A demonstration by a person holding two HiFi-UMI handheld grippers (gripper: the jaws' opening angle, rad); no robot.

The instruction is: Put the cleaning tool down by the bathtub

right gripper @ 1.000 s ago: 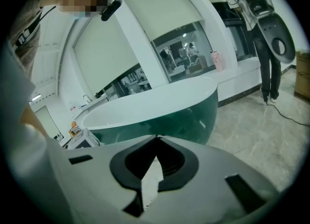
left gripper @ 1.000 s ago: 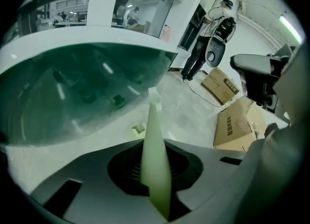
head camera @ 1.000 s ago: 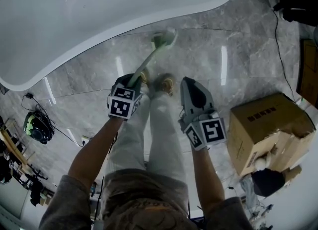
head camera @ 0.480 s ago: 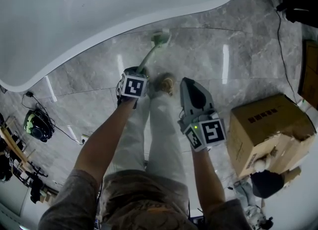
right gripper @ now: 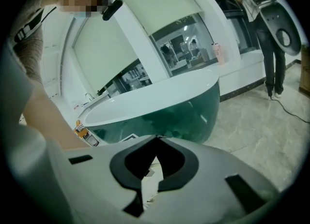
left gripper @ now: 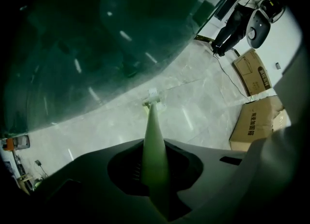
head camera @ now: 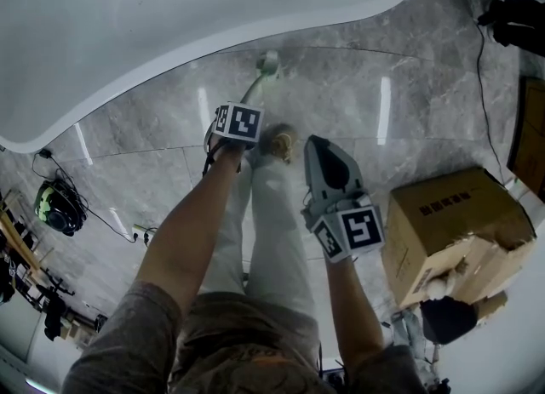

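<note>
The left tongs [head camera: 238, 122] have sunk toward the floor [head camera: 358, 103], bringing the cleaning tool [head camera: 265, 66] head just beside the bathtub [head camera: 153, 35]. Only the left gripper view shows them clenched on it. The right gripper view shows the right tongs [right gripper: 156, 139] closed and empty.

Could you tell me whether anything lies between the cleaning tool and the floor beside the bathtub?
Nothing visible does: the cleaning tool, held in the left gripper, has only bare floor below its head, right beside the bathtub.
</note>
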